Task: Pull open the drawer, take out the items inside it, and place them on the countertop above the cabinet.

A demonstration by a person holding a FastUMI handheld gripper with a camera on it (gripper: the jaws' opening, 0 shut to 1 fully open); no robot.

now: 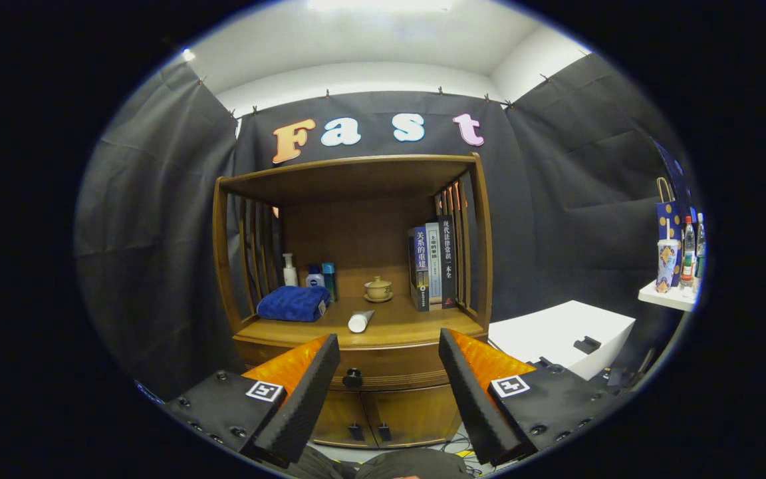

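Note:
A wooden cabinet [356,266] stands ahead against the booth wall. Its drawer [389,369] is closed, with a dark round knob [352,377] on its front. The knob sits between my fingers but well beyond them. My gripper [389,346] is open and holds nothing, at a distance from the cabinet. On the countertop [409,322] lie a white tube [360,321], a folded blue towel [293,303], several bottles [310,273], a small lidded tea bowl [378,288] and some upright books [433,266]. What is inside the drawer is hidden.
Two small cabinet doors [383,416] sit below the drawer. A white box [562,336] stands to the right of the cabinet. Further right a small shelf [669,296] carries a cup, bottles and a blue bag. Cables lie on the floor below.

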